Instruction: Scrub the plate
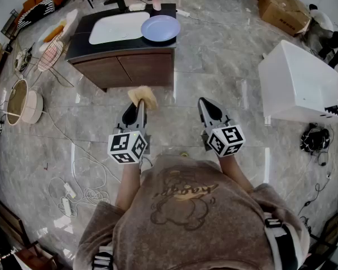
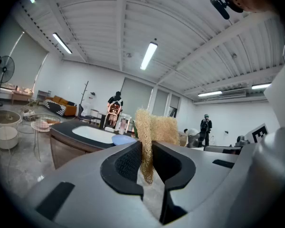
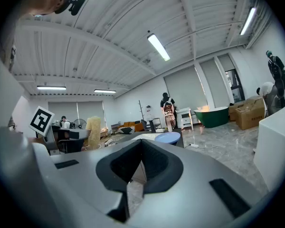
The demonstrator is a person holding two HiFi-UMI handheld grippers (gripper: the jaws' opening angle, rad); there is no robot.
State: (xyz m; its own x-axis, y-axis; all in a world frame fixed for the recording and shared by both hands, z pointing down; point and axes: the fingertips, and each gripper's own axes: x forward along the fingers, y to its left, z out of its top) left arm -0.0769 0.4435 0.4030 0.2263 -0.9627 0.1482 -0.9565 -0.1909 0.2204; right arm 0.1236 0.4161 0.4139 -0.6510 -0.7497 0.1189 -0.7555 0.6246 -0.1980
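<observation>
1. the left gripper (image 1: pixel 139 104) is held out in front of the chest, close to level, tips aimed at the bench (image 1: pixel 79 46); its fingers (image 2: pixel 126 163) are clamped on a tan scrubber (image 2: pixel 156 127), which stands up out of the grip, long axis upright, its fibrous top clear above the tips
2. the plate (image 1: pixel 160 28) lies flat on the right end of the bench, just beside the white sink (image 1: pixel 117 28); it is straight ahead of both grippers and well apart from them, with a stretch of floor (image 1: pixel 174 89) between; being round, it has no long axis to line up with
3. in the head view the plate sits a little right of the left gripper's line and further left of the right gripper's, so the left looks slightly the nearer; it also carries the scrubber, so i judge that the coming move turns on closing that forward gap, left side leading
4. the right gripper (image 1: pixel 205 103) is held beside the left one, also near level and pointed at the bench; its fingers (image 3: pixel 156 167) are pressed together with nothing between them, so it looks free to steady the plate once within reach
</observation>
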